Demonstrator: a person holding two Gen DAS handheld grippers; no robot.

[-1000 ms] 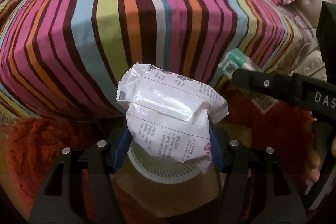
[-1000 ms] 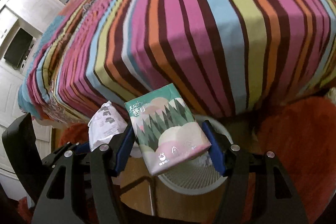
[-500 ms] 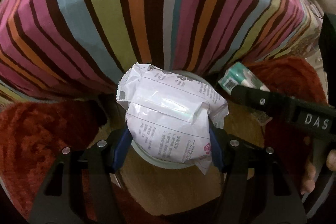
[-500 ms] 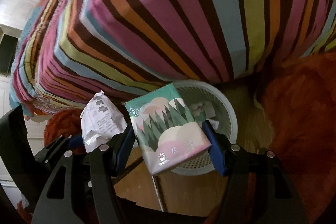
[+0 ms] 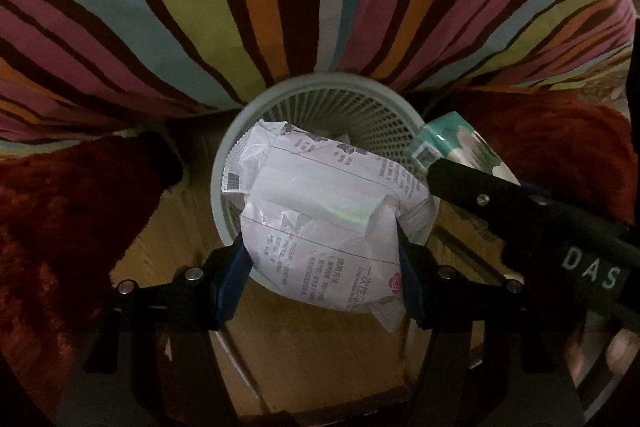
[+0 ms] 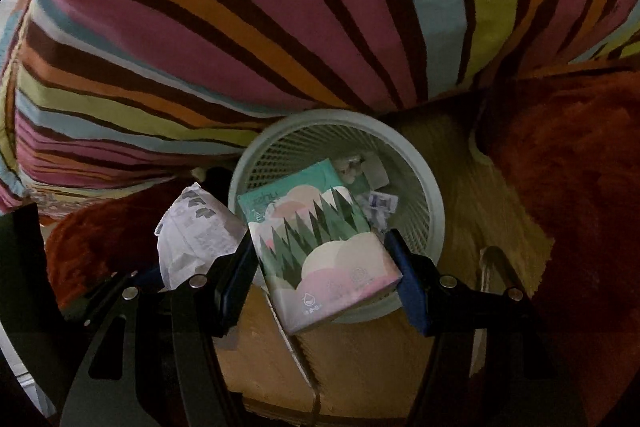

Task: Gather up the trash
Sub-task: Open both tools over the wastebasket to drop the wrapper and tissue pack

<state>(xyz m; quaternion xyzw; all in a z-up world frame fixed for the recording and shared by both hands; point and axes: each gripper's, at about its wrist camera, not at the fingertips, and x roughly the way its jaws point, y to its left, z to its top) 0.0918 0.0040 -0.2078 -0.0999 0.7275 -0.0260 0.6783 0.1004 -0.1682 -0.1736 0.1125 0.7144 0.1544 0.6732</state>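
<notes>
While above basket rim (image 5: 224,163), both clamped packets, bedspread (image 5: 200,7) close.

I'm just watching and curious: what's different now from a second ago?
Both grippers have tipped down over the basket; the bed top has slid out of view. The left gripper keeps its white packet, the right gripper its tissue pack. Neither has been let go, and both grips look unchanged.

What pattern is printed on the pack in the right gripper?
Dark green pine trees over pink and cream hills on teal, on the tissue pack; clearest in the right wrist view.
</notes>
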